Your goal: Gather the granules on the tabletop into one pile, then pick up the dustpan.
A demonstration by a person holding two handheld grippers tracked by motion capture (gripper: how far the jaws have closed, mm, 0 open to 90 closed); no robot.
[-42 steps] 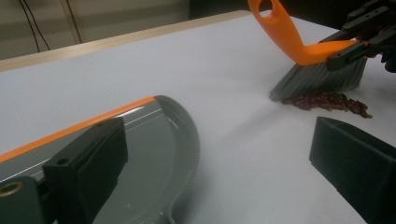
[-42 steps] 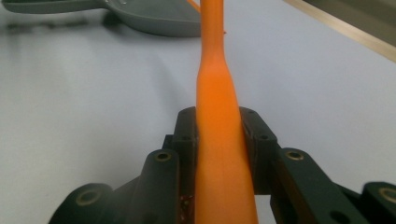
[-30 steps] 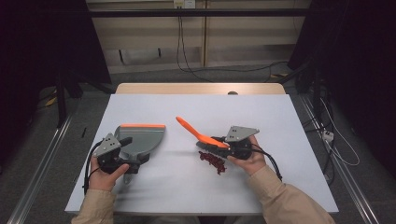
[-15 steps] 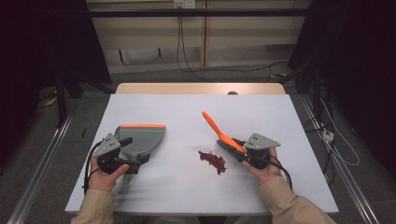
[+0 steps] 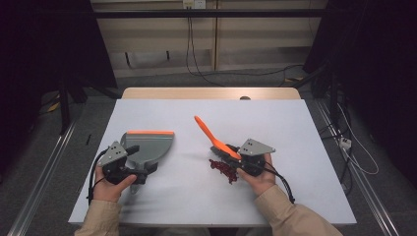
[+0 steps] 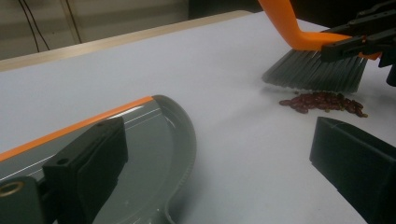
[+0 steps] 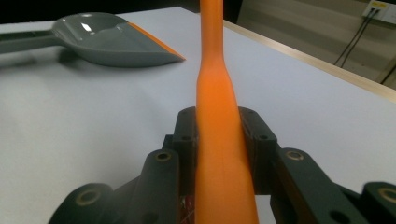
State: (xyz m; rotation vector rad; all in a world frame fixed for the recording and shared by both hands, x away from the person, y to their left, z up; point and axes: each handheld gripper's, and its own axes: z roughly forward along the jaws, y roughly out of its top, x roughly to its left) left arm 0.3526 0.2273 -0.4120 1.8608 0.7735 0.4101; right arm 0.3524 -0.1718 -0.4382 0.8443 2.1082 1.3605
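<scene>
**Right gripper clamped on the brush, sweep about to start**

Right gripper (image 5: 235, 156) has its jaws closed tight on the orange brush (image 5: 212, 135), handle slanting up and away from the person. From the left gripper view its grey bristles (image 6: 314, 71) hang just above and behind the red beans (image 6: 324, 101), a small heap on the white table (image 5: 295, 128). Left gripper (image 5: 140, 169) looks closed on the stem of the grey dustpan (image 5: 150, 147), which lies flat, its orange lip on the far side, well apart from the heap. Step in hand, as I judge it: setting the bristles down beyond the beans. Next, a low stroke toward the pan, which likely needs turning so its lip meets the beans
</scene>
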